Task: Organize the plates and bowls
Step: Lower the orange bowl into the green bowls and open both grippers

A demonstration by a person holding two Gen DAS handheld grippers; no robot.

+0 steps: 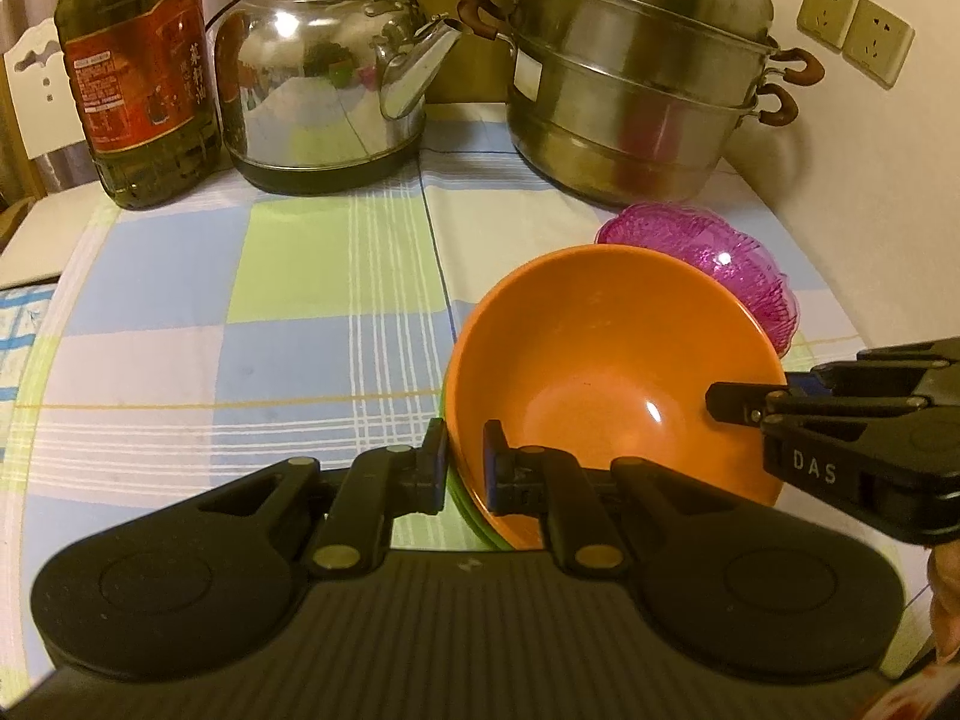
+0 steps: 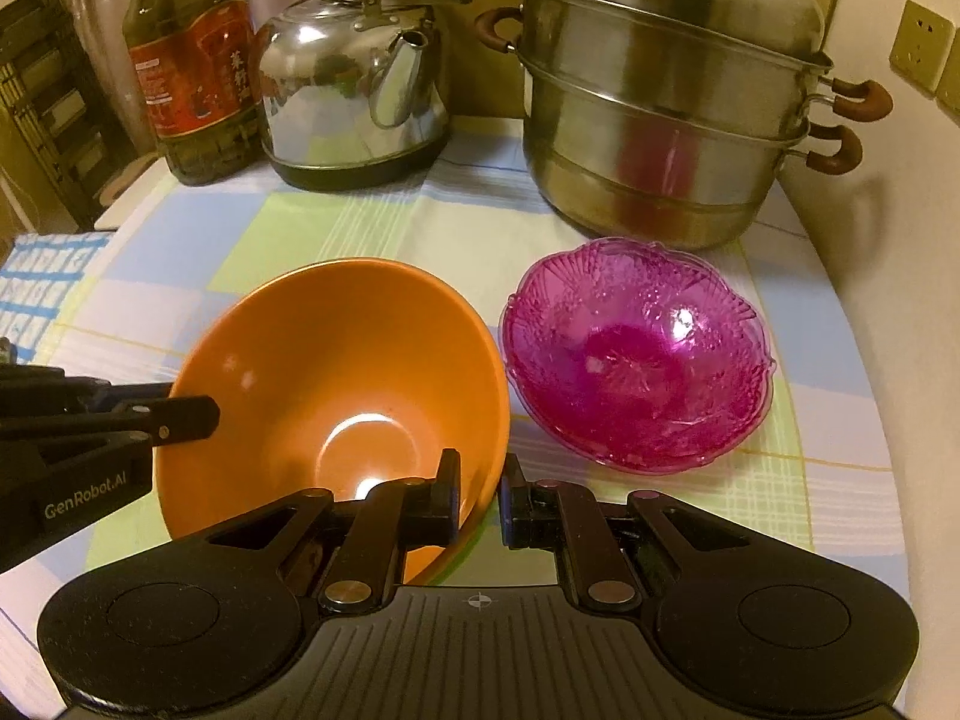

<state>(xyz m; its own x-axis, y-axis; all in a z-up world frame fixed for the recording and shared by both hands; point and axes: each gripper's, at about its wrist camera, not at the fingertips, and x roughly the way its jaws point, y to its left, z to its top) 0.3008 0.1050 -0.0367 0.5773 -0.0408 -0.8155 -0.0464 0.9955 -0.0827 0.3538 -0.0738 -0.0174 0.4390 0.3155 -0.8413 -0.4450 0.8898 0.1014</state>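
An orange bowl point(image 1: 606, 378) is held tilted above the checked tablecloth. My left gripper point(image 1: 465, 468) is shut on its near-left rim; a green dish edge point(image 1: 462, 501) shows just under it. My right gripper point(image 2: 480, 498) is shut on the bowl's opposite rim point(image 2: 336, 384), and it shows in the left wrist view point(image 1: 744, 405). The left gripper shows in the right wrist view point(image 2: 192, 414). A purple glass bowl point(image 2: 636, 354) sits on the cloth to the right of the orange bowl, also seen behind it point(image 1: 714, 258).
At the back stand an oil bottle point(image 1: 138, 72), a steel kettle point(image 1: 324, 84) and a stacked steel steamer pot point(image 1: 642, 84). A wall with sockets point(image 1: 852, 27) bounds the right side. A blue-patterned cloth point(image 2: 42, 282) lies at the left table edge.
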